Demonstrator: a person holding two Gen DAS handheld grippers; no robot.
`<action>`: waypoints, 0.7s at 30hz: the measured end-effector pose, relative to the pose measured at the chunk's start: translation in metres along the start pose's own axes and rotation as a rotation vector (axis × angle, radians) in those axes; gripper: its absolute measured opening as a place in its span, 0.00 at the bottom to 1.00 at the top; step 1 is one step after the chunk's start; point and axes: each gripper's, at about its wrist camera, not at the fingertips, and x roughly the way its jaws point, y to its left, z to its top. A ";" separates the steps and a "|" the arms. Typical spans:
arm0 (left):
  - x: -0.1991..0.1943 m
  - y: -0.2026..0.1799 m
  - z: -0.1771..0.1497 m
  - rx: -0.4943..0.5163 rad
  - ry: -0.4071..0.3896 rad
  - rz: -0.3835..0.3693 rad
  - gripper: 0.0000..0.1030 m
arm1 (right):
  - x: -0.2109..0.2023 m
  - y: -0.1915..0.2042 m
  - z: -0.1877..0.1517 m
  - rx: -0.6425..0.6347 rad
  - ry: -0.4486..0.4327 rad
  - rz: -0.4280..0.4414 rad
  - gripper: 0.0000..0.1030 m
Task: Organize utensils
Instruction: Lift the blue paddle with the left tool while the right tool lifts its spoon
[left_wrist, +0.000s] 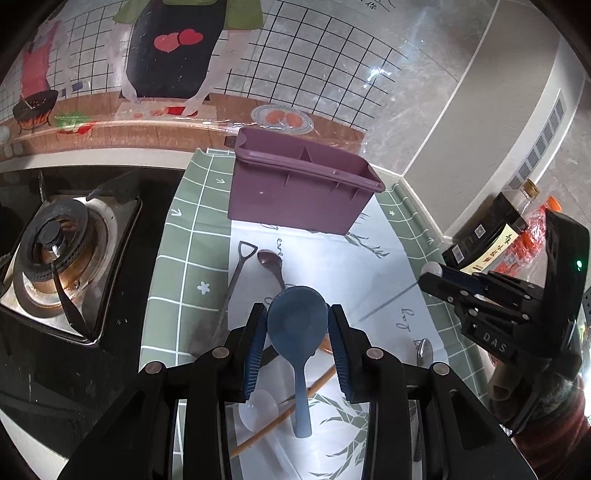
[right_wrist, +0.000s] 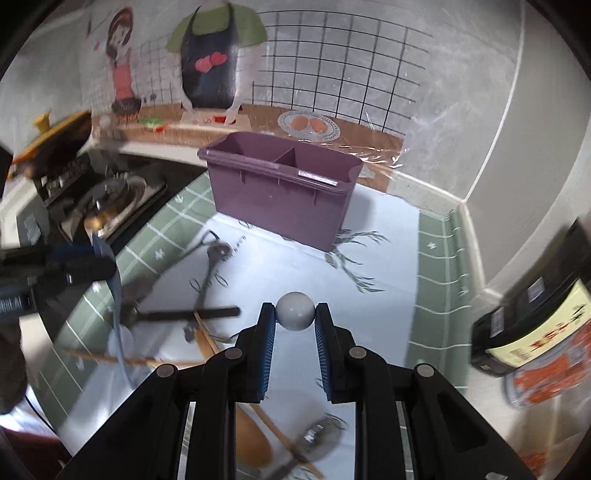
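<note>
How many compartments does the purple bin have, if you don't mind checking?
2. The bin has a left compartment and a right compartment, split by one divider. The near wall hides their lower parts.

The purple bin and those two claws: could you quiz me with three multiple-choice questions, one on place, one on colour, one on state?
1. Where does the purple bin stand?
A. On the stove
B. On the mat by the wall
C. In a claw

2. What colour is the rice paddle?
A. Blue
B. Red
C. Yellow

3. What is the right claw doing?
A. Gaping empty
B. Gripping a white ball-ended utensil
C. Holding a chopstick

Answers: B, it sits on the mat before the wall; A, its scoop is blue; B, the pads press the ball.
</note>
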 end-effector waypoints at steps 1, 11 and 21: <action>0.000 0.001 0.000 -0.002 0.001 0.001 0.34 | 0.002 0.000 0.000 0.027 -0.006 0.018 0.20; 0.003 0.017 -0.002 -0.030 0.019 0.014 0.34 | -0.003 0.013 0.009 -0.007 -0.014 0.015 0.20; -0.008 0.016 0.007 -0.021 -0.013 -0.007 0.34 | -0.056 -0.001 0.010 -0.136 -0.032 -0.110 0.20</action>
